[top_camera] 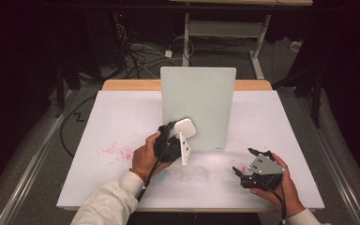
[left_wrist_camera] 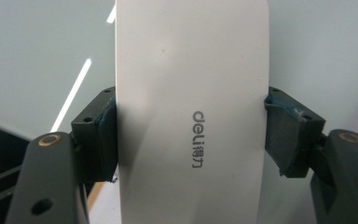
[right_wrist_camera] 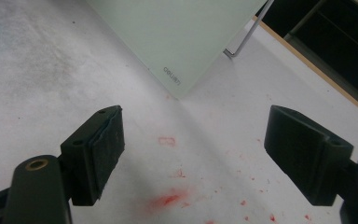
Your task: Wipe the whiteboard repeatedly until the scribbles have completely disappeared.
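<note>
A pale green glass board [top_camera: 198, 105] stands upright on the white table cover [top_camera: 122, 112]. My left gripper [top_camera: 180, 131] is shut on a white rounded eraser block [top_camera: 185, 127] and holds it against the board's lower left face. In the left gripper view the white block [left_wrist_camera: 191, 112], printed with a grey "deli" logo, is clamped between both pads [left_wrist_camera: 103, 135], with the board's surface [left_wrist_camera: 37, 56] behind it. My right gripper [top_camera: 244, 161] rests low at the front right, open, nothing between its jaws. The right gripper view has the open gripper [right_wrist_camera: 193, 154] facing the board's corner [right_wrist_camera: 177, 42].
Red marker stains [top_camera: 115, 151] speckle the cover left of the left hand, and red smears [right_wrist_camera: 168, 199] lie under the right gripper. The wooden table edge [top_camera: 131, 85] runs behind the board. Cables [top_camera: 136, 58] and desk legs [top_camera: 186, 33] stand on the floor beyond.
</note>
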